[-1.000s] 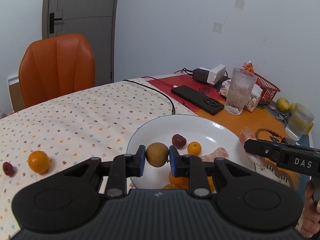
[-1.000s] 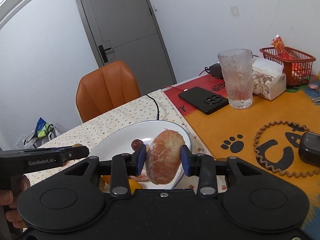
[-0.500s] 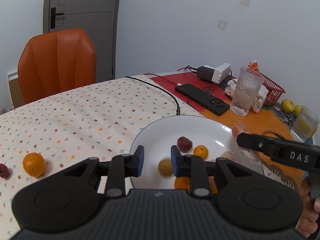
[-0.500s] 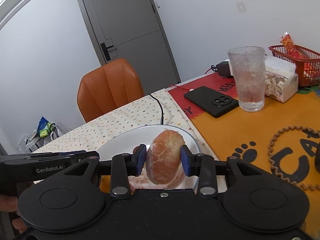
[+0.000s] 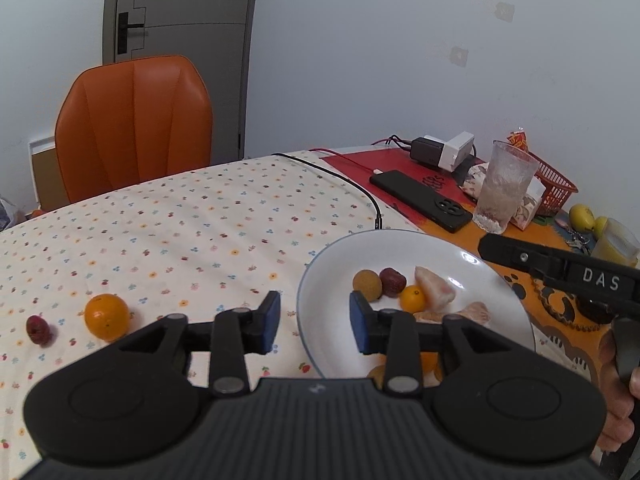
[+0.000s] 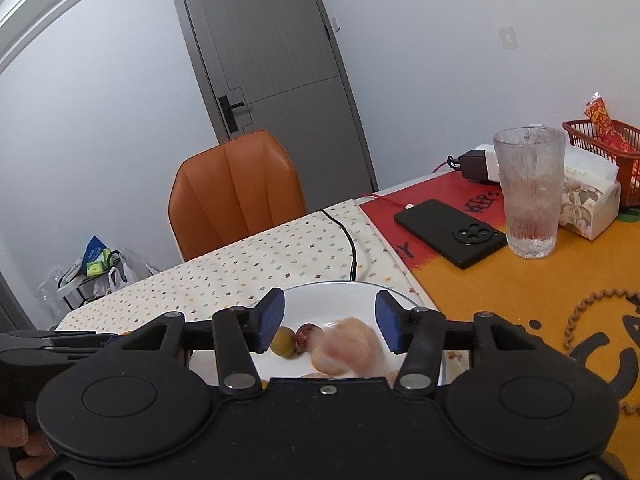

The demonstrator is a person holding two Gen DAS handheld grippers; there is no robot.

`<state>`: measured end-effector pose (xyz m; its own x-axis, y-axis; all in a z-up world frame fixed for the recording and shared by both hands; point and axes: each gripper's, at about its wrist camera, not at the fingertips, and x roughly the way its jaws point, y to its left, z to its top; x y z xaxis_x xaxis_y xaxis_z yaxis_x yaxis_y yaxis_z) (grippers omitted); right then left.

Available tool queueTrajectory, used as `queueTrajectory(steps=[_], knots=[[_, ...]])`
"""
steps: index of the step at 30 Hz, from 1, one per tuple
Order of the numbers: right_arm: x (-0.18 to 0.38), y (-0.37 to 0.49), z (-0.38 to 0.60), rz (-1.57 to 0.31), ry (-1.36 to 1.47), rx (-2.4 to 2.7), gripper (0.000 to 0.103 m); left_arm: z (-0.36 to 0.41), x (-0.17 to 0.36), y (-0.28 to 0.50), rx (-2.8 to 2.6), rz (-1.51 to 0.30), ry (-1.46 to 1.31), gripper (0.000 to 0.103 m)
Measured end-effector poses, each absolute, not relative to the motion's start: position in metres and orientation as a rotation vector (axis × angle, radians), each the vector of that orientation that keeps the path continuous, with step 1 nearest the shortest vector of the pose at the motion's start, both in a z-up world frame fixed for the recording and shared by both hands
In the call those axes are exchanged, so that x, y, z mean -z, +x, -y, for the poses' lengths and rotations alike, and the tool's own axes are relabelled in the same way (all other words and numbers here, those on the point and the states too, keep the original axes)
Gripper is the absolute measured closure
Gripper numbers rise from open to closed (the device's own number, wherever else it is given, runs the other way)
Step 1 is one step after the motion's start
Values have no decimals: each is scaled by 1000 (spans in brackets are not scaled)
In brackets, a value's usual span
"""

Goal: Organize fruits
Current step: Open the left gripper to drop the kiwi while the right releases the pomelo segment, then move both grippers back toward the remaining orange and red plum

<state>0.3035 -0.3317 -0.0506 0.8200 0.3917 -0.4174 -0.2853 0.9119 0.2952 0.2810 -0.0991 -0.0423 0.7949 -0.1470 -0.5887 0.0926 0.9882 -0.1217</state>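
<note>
Both my tools, left tool (image 5: 314,328) and right tool (image 6: 330,326), gape empty. Peeled pink pomelo segment (image 6: 346,350), blurred, on round white plate (image 5: 404,246). On floral worktop (image 5: 200,232): one orange mandarin (image 5: 107,317), one dark-red berry (image 5: 39,330).

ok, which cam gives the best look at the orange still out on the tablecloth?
Left wrist. The orange sits in plain view on the floral tablecloth, left of the white plate, beside a small red fruit. The right wrist view looks over the plate toward the chair; that orange cannot be made out there.
</note>
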Motion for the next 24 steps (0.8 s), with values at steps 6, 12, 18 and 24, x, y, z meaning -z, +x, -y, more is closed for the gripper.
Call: queueTrajectory(steps=[6, 12, 18, 24], knots=[[53, 294, 340, -515, 270, -357, 49, 95, 34, 267, 119, -603, -90, 39], [55, 280, 340, -524, 287, -360, 44, 85, 27, 250, 107, -577, -119, 24], [53, 268, 342, -521, 317, -374, 34, 73, 17, 233, 82, -551, -120, 16], [46, 254, 334, -499, 299, -400, 21, 59, 11, 217, 60, -535, -149, 12]])
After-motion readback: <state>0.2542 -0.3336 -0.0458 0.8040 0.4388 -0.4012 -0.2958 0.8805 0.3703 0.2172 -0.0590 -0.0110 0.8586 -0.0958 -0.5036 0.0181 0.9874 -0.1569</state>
